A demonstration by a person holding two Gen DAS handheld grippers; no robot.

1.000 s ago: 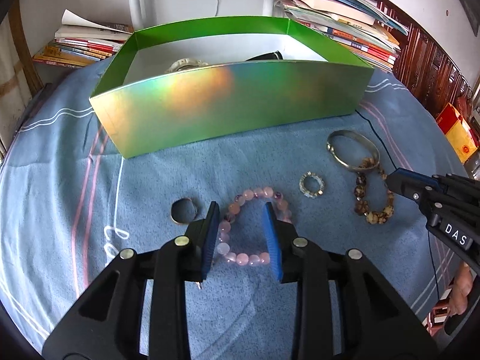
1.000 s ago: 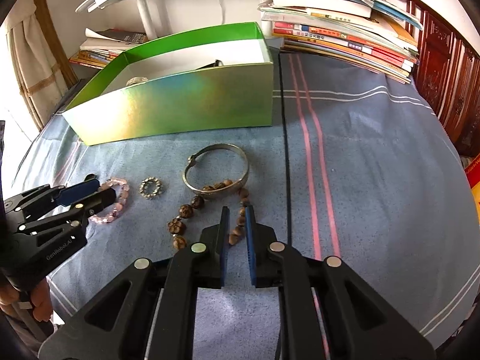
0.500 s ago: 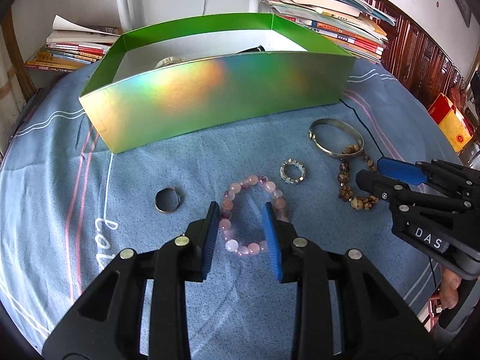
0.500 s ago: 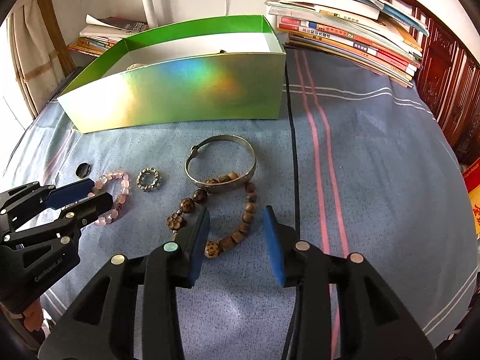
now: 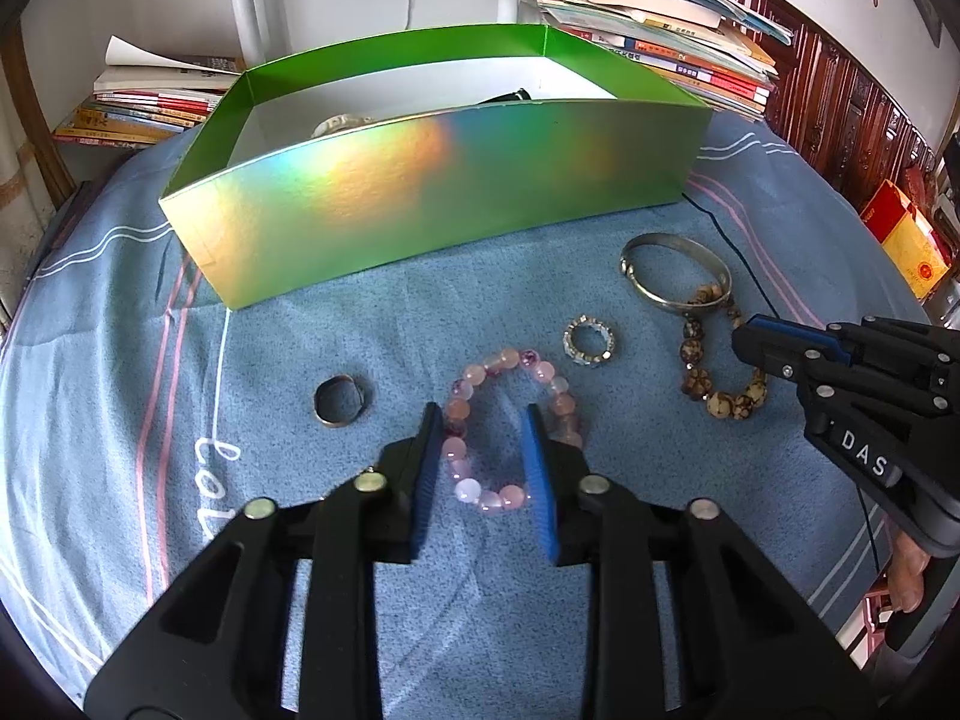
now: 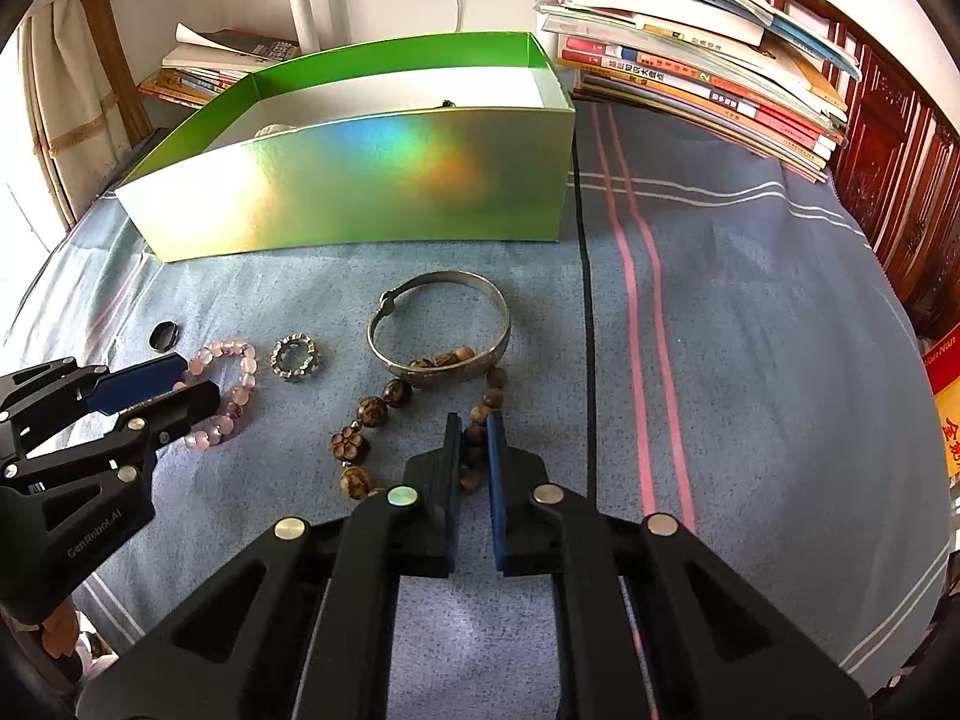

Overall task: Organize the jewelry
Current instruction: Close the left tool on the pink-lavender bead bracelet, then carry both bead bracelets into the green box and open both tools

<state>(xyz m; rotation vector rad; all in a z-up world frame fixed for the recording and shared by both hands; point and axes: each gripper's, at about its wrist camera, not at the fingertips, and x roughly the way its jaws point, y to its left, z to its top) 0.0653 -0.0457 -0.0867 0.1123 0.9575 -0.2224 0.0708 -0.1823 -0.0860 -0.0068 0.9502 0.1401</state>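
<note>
The jaws of the left gripper (image 5: 483, 420) stand spread, straddling the near side of the pink bead bracelet (image 5: 510, 426) that lies flat on the cloth; the jaws of the right gripper (image 6: 474, 429) are drawn close around a strand of the brown bead bracelet (image 6: 420, 420), pinching it or nearly so, with beads showing in the narrow gap. The right wrist view shows the wide bare stretch of blue striped cloth (image 6: 750, 330) on the right side of the counter, and a carved flower bead on the brown strand; the left wrist view shows instead the plain metal ring (image 5: 339, 399) face-on, well left of the pink beads, and white embroidered lettering on the cloth. Both views show the green holographic box (image 5: 444, 204) standing open at the back, with a pale piece and a dark piece barely visible over its front wall. Stacks of books (image 6: 708, 84) rise behind the box on the right, a smaller pile on the left, with white lamp posts between and dark carved wood at the far right. The silver bangle (image 6: 441, 330) lies in front of the box, overlapping the brown beads' far end. The small crystal ring (image 6: 297, 357) sits between the bangle and the pink beads, apart from both.
</note>
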